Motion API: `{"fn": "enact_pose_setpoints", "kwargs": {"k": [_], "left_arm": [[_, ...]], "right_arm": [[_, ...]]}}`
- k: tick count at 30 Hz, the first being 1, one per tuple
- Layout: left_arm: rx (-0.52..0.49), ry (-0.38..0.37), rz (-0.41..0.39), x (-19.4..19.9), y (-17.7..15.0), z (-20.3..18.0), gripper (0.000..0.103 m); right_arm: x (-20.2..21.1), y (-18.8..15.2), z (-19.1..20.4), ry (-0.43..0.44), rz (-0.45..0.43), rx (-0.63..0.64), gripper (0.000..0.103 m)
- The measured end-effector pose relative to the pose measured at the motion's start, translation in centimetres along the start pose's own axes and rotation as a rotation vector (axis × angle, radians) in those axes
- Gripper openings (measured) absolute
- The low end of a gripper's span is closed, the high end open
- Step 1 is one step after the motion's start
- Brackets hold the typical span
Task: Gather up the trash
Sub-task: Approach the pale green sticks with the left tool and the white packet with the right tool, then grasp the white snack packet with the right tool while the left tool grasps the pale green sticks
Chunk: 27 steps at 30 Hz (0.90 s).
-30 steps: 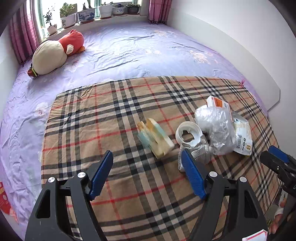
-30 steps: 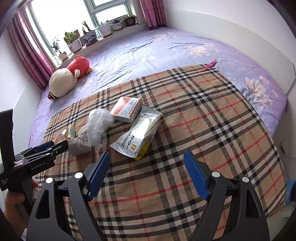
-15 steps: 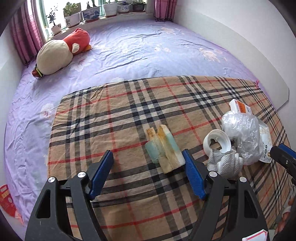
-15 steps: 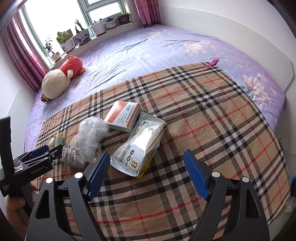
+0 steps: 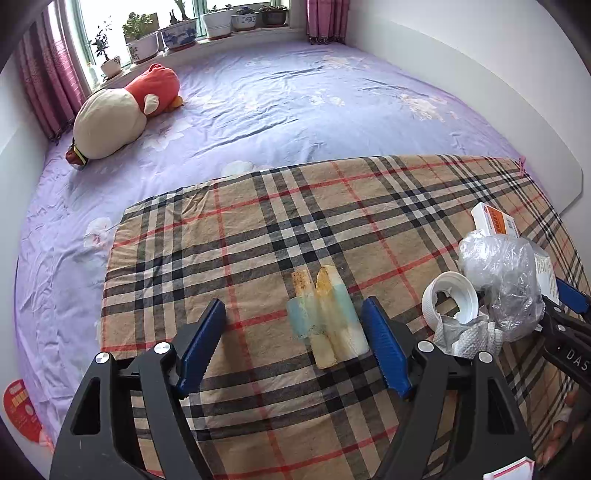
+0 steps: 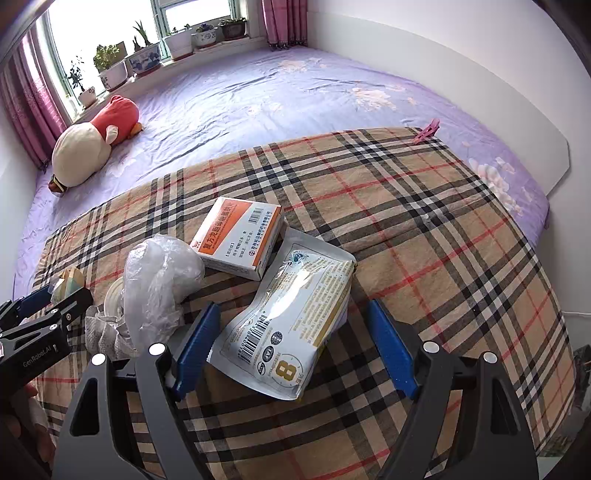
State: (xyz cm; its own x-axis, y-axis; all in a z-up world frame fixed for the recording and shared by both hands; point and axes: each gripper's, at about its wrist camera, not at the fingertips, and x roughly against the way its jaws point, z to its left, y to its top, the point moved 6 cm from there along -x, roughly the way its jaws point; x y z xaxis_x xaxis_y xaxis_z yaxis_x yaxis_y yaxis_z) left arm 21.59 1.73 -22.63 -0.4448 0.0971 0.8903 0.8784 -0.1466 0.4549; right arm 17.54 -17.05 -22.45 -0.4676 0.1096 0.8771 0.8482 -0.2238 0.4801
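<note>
Trash lies on a plaid cloth [image 5: 258, 240] spread over the bed. My left gripper [image 5: 293, 325] is open, and a stained, folded sponge wad [image 5: 327, 317] lies between its blue fingers, close to the right one. To the right sit a white ring-shaped lid [image 5: 450, 299], a crumpled paper towel [image 5: 465, 336] and a clear plastic bag [image 5: 498, 273]. My right gripper [image 6: 291, 325] is open over a silver food pouch [image 6: 291, 325], which lies between its fingers without being pressed. An orange and white medicine box [image 6: 240, 236] rests behind the pouch.
A red and cream plush toy [image 5: 118, 118] lies far left on the purple bedsheet [image 5: 295, 92]. Potted plants [image 5: 177, 29] line the windowsill. A white headboard [image 5: 517, 122] borders the right side. A pink clip [image 6: 426, 130] sits at the cloth's far corner.
Both grippers have moved forward and lower. The sponge wad now lies between the left fingers, and the silver pouch has come between the right fingers. Neither opening has changed.
</note>
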Motion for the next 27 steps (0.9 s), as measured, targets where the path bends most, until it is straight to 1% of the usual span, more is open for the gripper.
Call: {"fn": "enact_pose_setpoints", "kwargs": {"k": [1,2,3,4,5,6,7,9,10,11,12,14,16,21,25,27], "left_arm": [[0.004,0.004,-0.004,0.1,0.0,0.0,0.072],[0.007,0.004,-0.006,0.2,-0.1,0.0,0.069],[0.007,0.007,-0.007,0.3,-0.2,0.0,0.068],[0.009,0.008,-0.008,0.4,-0.2,0.1,0.064],[0.011,0.009,-0.008,0.5,-0.3,0.1,0.060],[0.011,0.011,-0.008,0.6,-0.4,0.2,0.058],[0.011,0.017,-0.007,0.6,-0.4,0.3,0.053],[0.010,0.021,-0.005,0.7,-0.4,0.7,0.046],[0.011,0.009,-0.003,0.8,-0.3,0.7,0.037],[0.010,-0.009,0.000,0.8,-0.2,0.7,0.032],[0.007,-0.024,0.002,0.9,-0.1,0.8,0.030],[-0.002,-0.044,0.005,0.9,0.0,0.6,0.023],[-0.011,-0.056,0.009,0.8,-0.1,0.4,0.020],[-0.019,-0.083,0.000,1.4,0.0,-0.2,0.020],[-0.029,-0.107,-0.008,2.0,0.0,-0.7,0.020],[-0.032,-0.117,-0.011,2.2,-0.1,-1.0,0.020]], "right_arm": [[0.1,-0.1,0.0,-0.001,-0.004,0.001,0.080],[0.1,-0.1,-0.1,-0.006,-0.008,0.005,0.075],[0.3,-0.2,-0.1,-0.009,-0.016,0.009,0.068],[0.4,-0.3,-0.2,-0.008,-0.022,0.012,0.065],[0.6,-0.4,-0.4,-0.007,-0.027,0.014,0.055],[0.7,-0.4,-0.5,-0.004,-0.030,0.016,0.053],[0.8,-0.4,-0.7,0.005,-0.030,0.014,0.052],[0.9,-0.4,-0.8,0.021,-0.030,0.012,0.045],[1.0,-0.4,-0.9,0.033,-0.029,0.011,0.044],[1.1,-0.4,-0.9,0.042,-0.028,0.012,0.042],[1.3,-0.4,-0.9,0.048,-0.028,0.016,0.039],[1.6,-0.3,-0.7,0.054,-0.034,0.033,0.037],[1.8,-0.3,-0.5,0.065,-0.037,0.049,0.035],[2.5,-0.1,-0.6,0.116,-0.043,0.046,0.027],[3.4,-0.1,-0.9,0.155,-0.050,0.035,0.024],[3.8,-0.2,-1.0,0.158,-0.055,0.042,0.023]]}}
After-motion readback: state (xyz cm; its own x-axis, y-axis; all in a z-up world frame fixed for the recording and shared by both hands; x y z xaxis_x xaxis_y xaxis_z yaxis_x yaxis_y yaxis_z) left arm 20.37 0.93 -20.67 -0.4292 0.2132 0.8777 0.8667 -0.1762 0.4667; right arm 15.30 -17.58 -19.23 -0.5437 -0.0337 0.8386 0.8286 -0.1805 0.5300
